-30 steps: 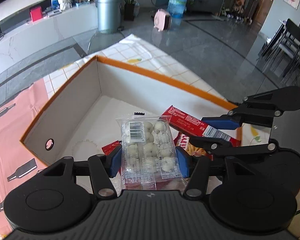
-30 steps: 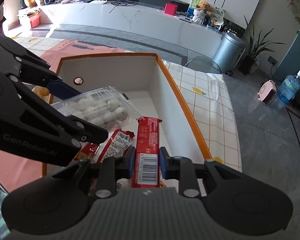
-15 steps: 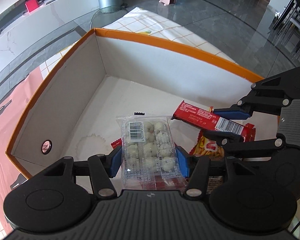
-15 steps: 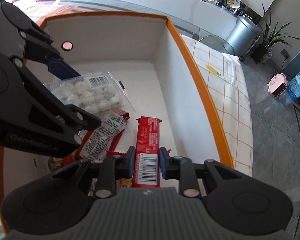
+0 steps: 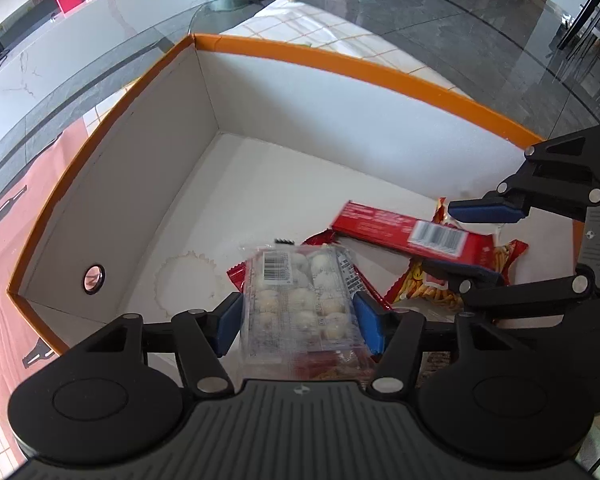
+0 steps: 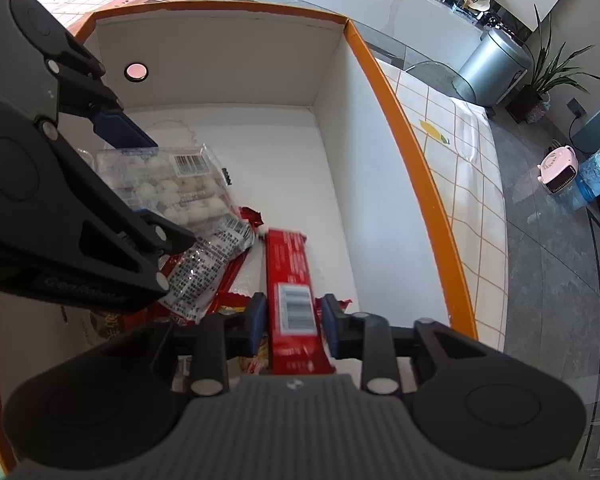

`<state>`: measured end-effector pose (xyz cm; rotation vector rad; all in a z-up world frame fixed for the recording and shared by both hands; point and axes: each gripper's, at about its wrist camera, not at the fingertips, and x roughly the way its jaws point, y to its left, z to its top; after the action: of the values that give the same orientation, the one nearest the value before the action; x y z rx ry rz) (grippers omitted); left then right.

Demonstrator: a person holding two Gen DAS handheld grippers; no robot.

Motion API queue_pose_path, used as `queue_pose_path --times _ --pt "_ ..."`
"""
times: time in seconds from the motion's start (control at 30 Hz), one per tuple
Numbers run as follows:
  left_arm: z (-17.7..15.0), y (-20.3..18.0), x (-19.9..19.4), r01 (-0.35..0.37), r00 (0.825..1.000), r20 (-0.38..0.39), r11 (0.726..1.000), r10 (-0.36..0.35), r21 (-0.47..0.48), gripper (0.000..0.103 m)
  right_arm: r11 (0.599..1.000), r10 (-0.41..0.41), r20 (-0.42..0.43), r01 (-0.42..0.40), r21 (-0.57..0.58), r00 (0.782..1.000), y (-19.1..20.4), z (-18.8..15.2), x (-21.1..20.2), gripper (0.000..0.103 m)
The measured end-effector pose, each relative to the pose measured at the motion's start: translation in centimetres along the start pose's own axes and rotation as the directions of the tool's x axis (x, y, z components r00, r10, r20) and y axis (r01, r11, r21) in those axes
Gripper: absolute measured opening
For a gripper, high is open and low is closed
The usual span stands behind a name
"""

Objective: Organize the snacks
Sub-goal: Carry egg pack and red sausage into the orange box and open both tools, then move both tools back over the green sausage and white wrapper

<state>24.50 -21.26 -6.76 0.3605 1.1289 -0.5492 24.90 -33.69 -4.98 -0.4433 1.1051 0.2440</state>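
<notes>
Grey floor tiles surround the orange-rimmed box (image 5: 340, 62), where both grippers point down. The left gripper (image 5: 298, 318) is opening around the clear pack of white candies (image 5: 300, 296); the right gripper (image 6: 294, 320) is opening around the red bar (image 6: 290, 276). Either snack could catch on a pad and drop crooked onto the red packets (image 5: 440, 284) below.

Candy pack (image 5: 300, 304) between opening fingers (image 5: 226, 322)
</notes>
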Motion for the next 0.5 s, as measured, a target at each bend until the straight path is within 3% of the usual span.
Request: queue_pose_path --times 0.1,0.23,0.5 --pt "-0.2 -0.3 -1.3 -0.002 0.999 0.046 1.000 0.002 0.012 0.075 1.000 -0.020 -0.001 0.020 0.004 1.000 0.2 -0.2 -0.7 0.049" --pt "-0.6 -0.4 -3.0 0.003 0.996 0.085 1.000 -0.002 -0.003 0.076 0.999 -0.029 0.000 0.029 0.034 1.000 0.1 -0.6 -1.8 0.059" --pt "-1.7 -1.0 -7.1 -0.008 0.983 0.183 1.000 0.012 -0.027 0.077 0.990 -0.038 0.047 0.032 0.135 0.998 0.4 -1.3 -5.4 0.066"
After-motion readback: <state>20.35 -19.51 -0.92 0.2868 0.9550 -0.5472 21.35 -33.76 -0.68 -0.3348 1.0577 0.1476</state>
